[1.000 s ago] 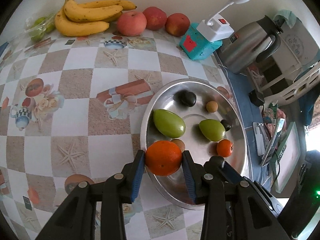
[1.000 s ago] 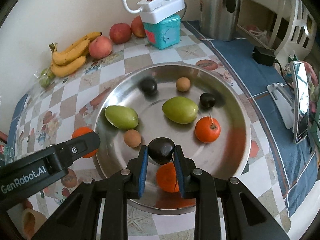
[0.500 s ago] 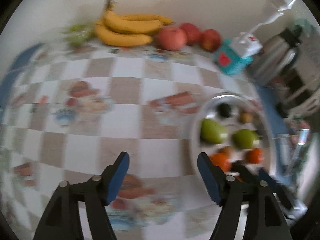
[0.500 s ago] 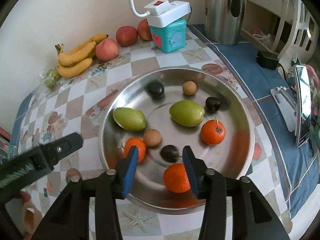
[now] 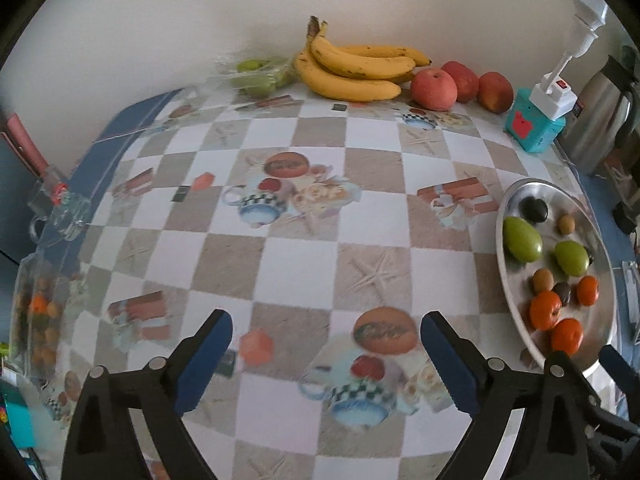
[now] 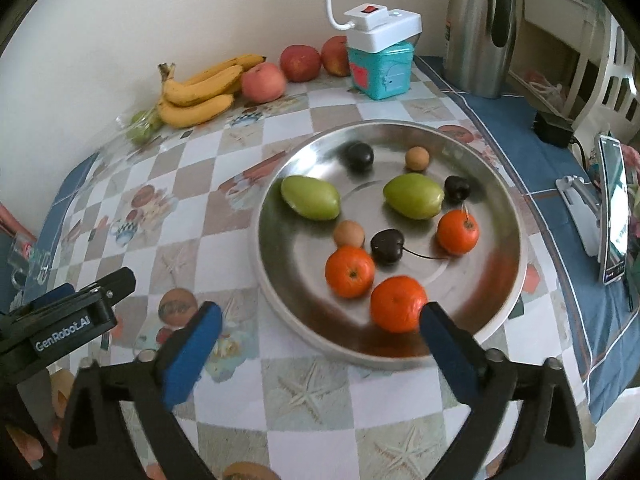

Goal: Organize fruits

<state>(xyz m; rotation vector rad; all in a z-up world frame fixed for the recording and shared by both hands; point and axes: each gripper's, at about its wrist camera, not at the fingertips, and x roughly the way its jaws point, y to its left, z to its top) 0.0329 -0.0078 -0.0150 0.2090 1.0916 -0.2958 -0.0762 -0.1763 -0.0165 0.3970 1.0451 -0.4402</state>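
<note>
On the tray (image 6: 508,216), both released fruits lie; fingers just opened.

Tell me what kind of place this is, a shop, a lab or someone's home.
Most likely a home, at a kitchen or dining table. The patterned tablecloth, the steel thermos jug at the back, and bananas and apples lying loose along the wall all point that way.
</note>
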